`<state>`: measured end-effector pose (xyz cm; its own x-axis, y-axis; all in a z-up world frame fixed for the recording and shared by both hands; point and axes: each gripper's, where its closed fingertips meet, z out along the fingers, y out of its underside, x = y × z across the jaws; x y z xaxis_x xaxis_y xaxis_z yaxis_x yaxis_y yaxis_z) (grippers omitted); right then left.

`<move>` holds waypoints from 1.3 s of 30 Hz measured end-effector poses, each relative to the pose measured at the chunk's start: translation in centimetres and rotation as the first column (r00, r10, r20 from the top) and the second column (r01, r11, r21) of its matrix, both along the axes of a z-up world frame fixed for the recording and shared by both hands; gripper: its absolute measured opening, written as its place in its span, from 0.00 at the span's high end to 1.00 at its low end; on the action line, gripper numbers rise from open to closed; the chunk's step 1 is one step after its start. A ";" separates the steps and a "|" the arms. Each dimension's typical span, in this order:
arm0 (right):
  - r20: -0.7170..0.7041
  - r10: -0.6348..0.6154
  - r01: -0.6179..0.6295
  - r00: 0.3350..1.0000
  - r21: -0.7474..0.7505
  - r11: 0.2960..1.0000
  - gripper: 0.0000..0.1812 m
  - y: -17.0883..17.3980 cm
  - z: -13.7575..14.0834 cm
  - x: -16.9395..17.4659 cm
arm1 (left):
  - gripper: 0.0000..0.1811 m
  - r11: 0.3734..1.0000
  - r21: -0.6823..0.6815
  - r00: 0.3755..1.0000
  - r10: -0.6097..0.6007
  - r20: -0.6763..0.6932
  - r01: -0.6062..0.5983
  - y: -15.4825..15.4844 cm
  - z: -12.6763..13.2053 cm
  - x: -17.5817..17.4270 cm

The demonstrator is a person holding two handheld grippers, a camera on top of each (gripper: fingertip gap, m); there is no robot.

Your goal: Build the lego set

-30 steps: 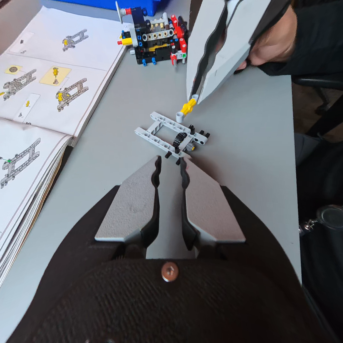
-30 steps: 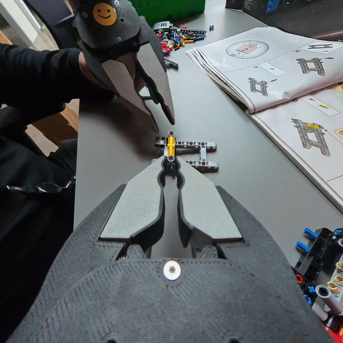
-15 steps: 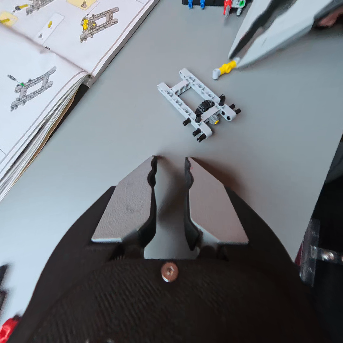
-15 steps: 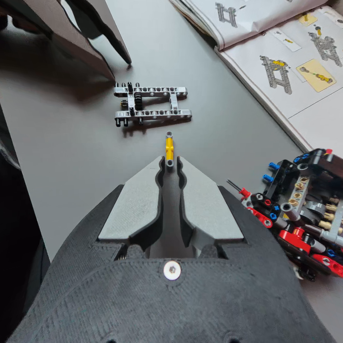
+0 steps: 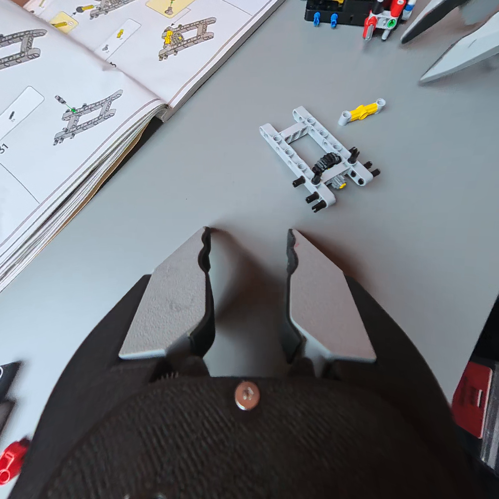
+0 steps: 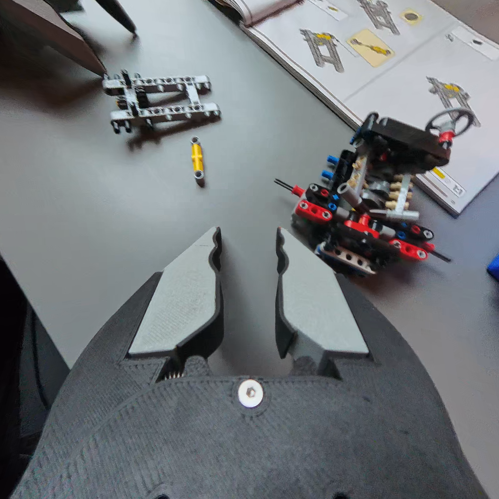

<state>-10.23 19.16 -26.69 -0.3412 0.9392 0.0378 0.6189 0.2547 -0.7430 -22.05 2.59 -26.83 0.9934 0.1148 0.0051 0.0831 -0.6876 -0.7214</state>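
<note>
A light grey beam frame (image 5: 318, 154) with black pins and a black gear lies flat on the grey table; it also shows in the right wrist view (image 6: 162, 104). A yellow axle piece with grey end connectors (image 5: 361, 112) lies loose beside it, also in the right wrist view (image 6: 197, 158). My left gripper (image 5: 247, 231) is open and empty, short of the frame. My right gripper (image 6: 248, 231) is open and empty, pulled back from the yellow piece. It shows at the top right of the left wrist view (image 5: 456, 46).
An open instruction booklet (image 5: 89, 81) lies left of the frame, also in the right wrist view (image 6: 391, 62). A larger black, red and blue assembly (image 6: 378, 199) stands right of my right gripper. A red part (image 5: 10, 459) lies near the left edge. The table edge runs along the right (image 5: 486, 318).
My right gripper opened, left the yellow piece on the table beside the frame and drew back. My left gripper pulled back from the frame and opened wider.
</note>
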 end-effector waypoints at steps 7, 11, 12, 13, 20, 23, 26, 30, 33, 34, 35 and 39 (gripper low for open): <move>0.020 -0.013 0.013 1.000 -0.016 1.000 0.74 0.6 -0.4 -0.7 | 0.63 1.000 -0.003 1.000 -0.004 -0.018 0.004 0.0 0.0 0.0; 0.018 -0.009 0.009 1.000 -0.016 1.000 0.74 0.6 -0.4 -0.7 | 0.60 1.000 -0.004 1.000 0.013 0.009 -0.013 -0.1 -0.1 -0.2; 0.018 -0.009 0.009 1.000 -0.015 1.000 0.74 0.6 -0.4 -0.7 | 0.60 1.000 -0.006 1.000 0.012 0.003 -0.012 -0.1 -0.1 -0.2; 0.018 -0.009 0.009 1.000 -0.016 1.000 0.74 0.6 -0.4 -0.7 | 0.60 1.000 -0.008 1.000 0.009 -0.004 -0.009 -0.1 -0.1 -0.1; 0.013 0.033 -0.033 0.999 -0.006 0.999 0.78 0.0 -0.3 -0.6 | 0.60 0.999 -0.007 0.999 -0.042 0.001 0.042 -0.2 -0.1 0.5; -0.017 0.091 -0.091 0.996 0.009 0.996 0.79 -1.5 0.1 -0.8 | 0.68 0.995 0.000 0.995 -0.100 -0.008 0.100 -0.4 0.1 0.9; -0.025 0.152 -0.152 0.988 0.008 0.988 0.80 -3.7 0.3 -1.6 | 0.72 0.991 0.029 0.991 -0.132 -0.012 0.133 -0.6 0.6 0.8; 0.001 0.198 -0.198 0.980 0.028 0.980 0.83 -5.4 -0.2 -2.8 | 0.79 0.987 0.066 0.989 -0.150 0.017 0.148 -0.6 1.0 0.8; 0.007 0.214 -0.214 0.977 0.016 0.977 0.90 -5.8 -0.2 -3.2 | 0.86 0.986 0.067 0.988 -0.155 -0.014 0.155 -0.7 1.1 0.7; 0.008 0.214 -0.214 0.977 0.011 0.977 0.91 -5.9 -0.2 -3.3 | 0.87 0.985 0.061 0.987 -0.162 -0.018 0.163 -0.7 1.0 0.9; 0.008 0.212 -0.212 0.977 0.010 0.977 0.93 -5.8 -0.2 -3.3 | 0.88 0.985 0.052 0.986 -0.165 -0.023 0.166 -0.7 0.9 0.9; 0.001 0.204 -0.204 0.979 0.014 0.979 0.98 -5.9 -0.1 -3.4 | 0.91 0.982 0.042 0.982 -0.185 -0.038 0.186 -0.6 0.8 1.2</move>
